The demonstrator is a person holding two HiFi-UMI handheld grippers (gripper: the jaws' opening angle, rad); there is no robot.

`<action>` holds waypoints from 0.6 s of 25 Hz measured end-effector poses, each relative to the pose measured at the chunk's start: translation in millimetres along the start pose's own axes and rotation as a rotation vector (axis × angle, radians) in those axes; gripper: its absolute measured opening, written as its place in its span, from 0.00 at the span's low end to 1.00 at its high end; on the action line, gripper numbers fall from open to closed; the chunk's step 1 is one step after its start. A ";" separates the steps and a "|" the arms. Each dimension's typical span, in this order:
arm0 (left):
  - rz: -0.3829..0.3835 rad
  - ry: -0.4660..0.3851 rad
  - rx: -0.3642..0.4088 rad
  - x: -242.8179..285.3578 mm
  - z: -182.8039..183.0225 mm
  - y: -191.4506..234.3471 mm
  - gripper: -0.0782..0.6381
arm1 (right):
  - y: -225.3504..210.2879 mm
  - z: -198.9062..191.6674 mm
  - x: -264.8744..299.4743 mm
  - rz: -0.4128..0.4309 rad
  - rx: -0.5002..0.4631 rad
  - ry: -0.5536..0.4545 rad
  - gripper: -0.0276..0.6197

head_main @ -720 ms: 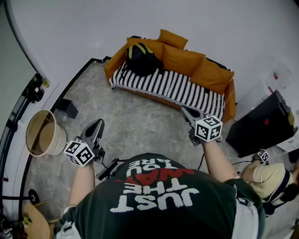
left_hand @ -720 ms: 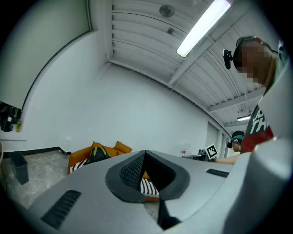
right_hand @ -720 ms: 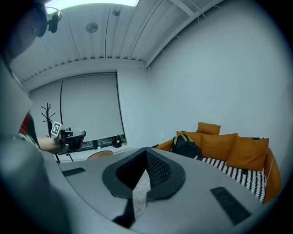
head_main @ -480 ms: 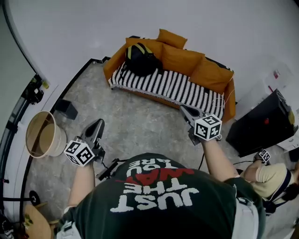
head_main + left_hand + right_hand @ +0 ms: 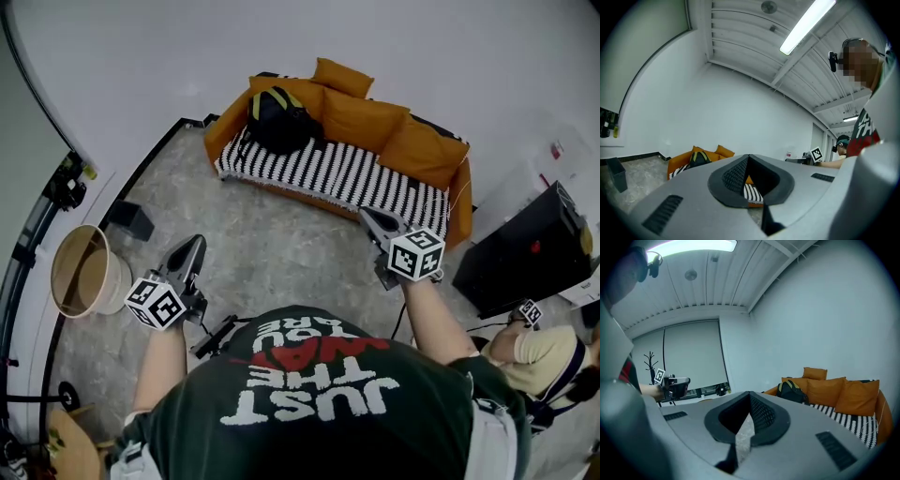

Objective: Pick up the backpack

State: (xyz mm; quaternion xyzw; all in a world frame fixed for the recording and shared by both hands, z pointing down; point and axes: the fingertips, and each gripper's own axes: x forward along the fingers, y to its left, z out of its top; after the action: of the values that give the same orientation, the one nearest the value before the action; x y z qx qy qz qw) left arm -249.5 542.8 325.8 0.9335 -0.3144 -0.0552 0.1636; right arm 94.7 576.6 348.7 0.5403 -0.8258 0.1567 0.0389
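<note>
Head view: blk-and-yellow backpack (image 5: 278, 120) sits at left end of orange sofa (image 5: 375, 183), well apart from my left tongs (image 5: 190, 249) and right tongs (image 5: 370, 221). Left gripper view: left tongs clenched, nothing btwn. Right gripper view: right tongs clenched, empty too.

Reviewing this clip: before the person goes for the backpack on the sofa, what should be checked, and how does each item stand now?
1. Backpack in sight, on the sofa, at its left end in the head view: ok.
2. Left gripper empty: ok.
3. Right gripper empty: ok.
4. Jaws open for a grasp: not ok, both shut.
5. Grippers near the backpack: not ok, both far short of the sofa.
6. Grab handle located: cannot tell.
</note>
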 end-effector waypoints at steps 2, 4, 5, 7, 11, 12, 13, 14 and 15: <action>0.003 -0.002 0.003 8.7 1.2 -5.6 0.12 | -7.7 1.1 -5.1 0.012 0.001 -0.001 0.09; 0.010 -0.008 0.001 19.7 2.7 -12.8 0.12 | -17.7 2.8 -10.5 0.027 0.002 -0.002 0.09; 0.015 -0.010 -0.002 26.5 2.9 -16.9 0.12 | -24.0 3.6 -13.1 0.034 0.002 -0.002 0.09; 0.022 -0.016 -0.009 41.2 1.7 -24.7 0.12 | -37.6 3.9 -17.5 0.049 -0.003 0.001 0.09; 0.022 -0.009 -0.012 65.9 -3.5 -34.4 0.12 | -61.7 0.5 -18.6 0.071 -0.024 0.014 0.09; 0.023 -0.004 -0.012 72.4 -6.2 -34.9 0.12 | -69.0 -0.1 -17.2 0.073 -0.022 0.017 0.09; 0.024 0.002 -0.014 78.9 -8.7 -34.1 0.12 | -76.3 -0.7 -14.8 0.075 -0.015 0.021 0.09; 0.028 0.008 -0.018 85.0 -10.5 -31.7 0.12 | -82.9 -1.4 -10.8 0.079 -0.006 0.027 0.09; 0.033 0.013 -0.023 90.7 -11.5 -27.5 0.12 | -88.8 -2.1 -4.9 0.084 0.000 0.034 0.09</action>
State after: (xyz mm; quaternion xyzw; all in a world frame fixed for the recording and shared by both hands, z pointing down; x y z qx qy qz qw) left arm -159.2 511.6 327.3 0.9266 -0.3280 -0.0501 0.1772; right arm 176.8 549.0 368.8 0.5024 -0.8471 0.1671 0.0463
